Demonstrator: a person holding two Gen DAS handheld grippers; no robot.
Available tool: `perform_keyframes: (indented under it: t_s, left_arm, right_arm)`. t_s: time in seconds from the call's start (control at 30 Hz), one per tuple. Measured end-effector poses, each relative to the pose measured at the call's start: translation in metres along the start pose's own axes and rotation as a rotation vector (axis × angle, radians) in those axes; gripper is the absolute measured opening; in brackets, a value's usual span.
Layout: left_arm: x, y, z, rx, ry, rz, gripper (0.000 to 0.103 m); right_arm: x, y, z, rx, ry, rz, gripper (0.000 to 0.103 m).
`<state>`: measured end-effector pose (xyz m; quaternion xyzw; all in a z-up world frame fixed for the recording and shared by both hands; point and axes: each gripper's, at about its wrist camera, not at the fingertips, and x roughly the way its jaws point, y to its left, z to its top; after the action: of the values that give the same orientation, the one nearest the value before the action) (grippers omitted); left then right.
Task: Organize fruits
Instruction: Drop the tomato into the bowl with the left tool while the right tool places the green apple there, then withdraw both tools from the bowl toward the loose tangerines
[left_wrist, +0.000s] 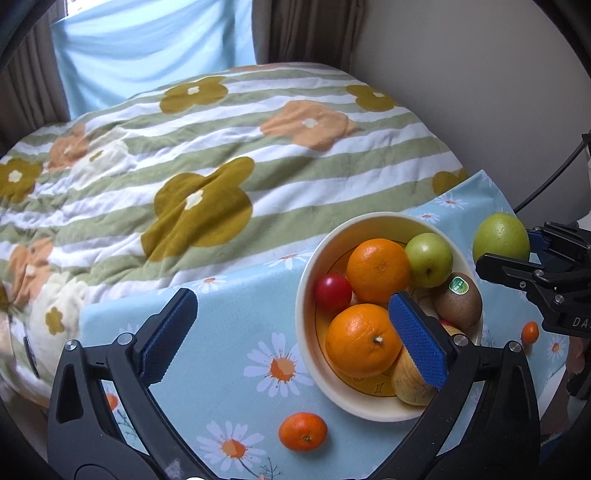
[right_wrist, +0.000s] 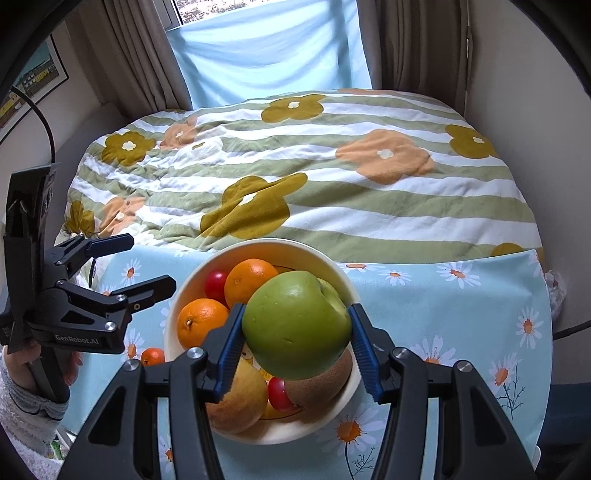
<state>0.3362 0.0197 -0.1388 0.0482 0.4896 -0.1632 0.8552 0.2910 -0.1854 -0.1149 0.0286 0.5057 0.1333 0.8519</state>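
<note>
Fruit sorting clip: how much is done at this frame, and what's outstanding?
Mostly done: the bowl already holds two oranges, a green apple, a kiwi and small red fruits. In hand: the right gripper clamps a large green apple above the bowl. The left gripper is open and empty. Left: the small mandarin on the tablecloth.

The right gripper (right_wrist: 295, 341) clamps a large green apple (right_wrist: 295, 326) between its blue pads, directly above the cream bowl (right_wrist: 345, 282). Inside the bowl lie two oranges (right_wrist: 201, 321), cherry tomatoes (right_wrist: 216, 282), a kiwi (right_wrist: 325, 380) and a yellowish pear (right_wrist: 242, 402). Left of the bowl the left gripper (right_wrist: 142, 264) hangs with its jaws spread and empty, and a small mandarin (right_wrist: 152, 356) sits against the bowl's left wall.
</note>
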Motion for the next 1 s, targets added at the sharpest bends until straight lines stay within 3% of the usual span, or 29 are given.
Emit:
perform_keyframes:
  t_s: [0.43,0.87,0.9,1.0]
  left_arm:
    - [-0.043,0.024,-0.034,-0.063,-0.032,0.115,0.103]
    - [-0.051,0.026,-0.064,-0.119,-0.040,0.128,0.103]
    - [-0.053,0.025,-0.065,-0.120,-0.042,0.132,0.103]
    - [-0.058,0.023,-0.068,-0.120,-0.052,0.136,0.103]
  right_arm:
    - [0.031,0.026,0.005,-0.078,0.052,0.079,0.051]
    - [0.042,0.030,-0.001,-0.100,0.059,0.070,0.053]
    - [0.039,0.030,-0.001,-0.099,0.046,0.073,0.058]
    - [0.030,0.032,0.001,-0.096,0.009,0.088,0.093]
